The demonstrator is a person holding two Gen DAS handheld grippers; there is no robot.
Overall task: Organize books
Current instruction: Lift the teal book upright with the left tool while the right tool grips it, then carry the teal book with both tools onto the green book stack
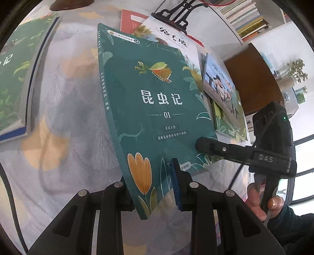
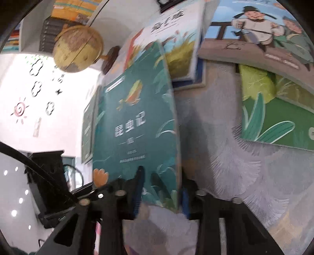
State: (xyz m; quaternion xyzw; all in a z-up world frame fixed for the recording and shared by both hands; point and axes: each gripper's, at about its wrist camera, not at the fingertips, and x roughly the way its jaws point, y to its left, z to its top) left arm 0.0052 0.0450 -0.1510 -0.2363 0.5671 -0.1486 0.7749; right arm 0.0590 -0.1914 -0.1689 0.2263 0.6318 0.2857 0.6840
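A teal book (image 1: 153,102) with an insect and white characters on its cover is held tilted above the tablecloth. My left gripper (image 1: 151,192) is shut on its lower edge, beside an orange flower, with one blue pad (image 1: 176,186) on the cover. My right gripper (image 1: 202,146) grips the book's right edge, held by a hand (image 1: 259,202). In the blurred right wrist view the same teal book (image 2: 135,121) runs between the fingers of my right gripper (image 2: 161,194), which is shut on it.
On the pale patterned tablecloth (image 1: 64,102) lie a green book (image 1: 11,78) at left, a white book (image 1: 172,37), a red book (image 1: 128,21) and a cartoon-cover book (image 1: 221,88) over a green one (image 2: 274,117). A black bookend (image 1: 176,17), a brown box (image 1: 253,78) and a globe (image 2: 78,49) stand behind.
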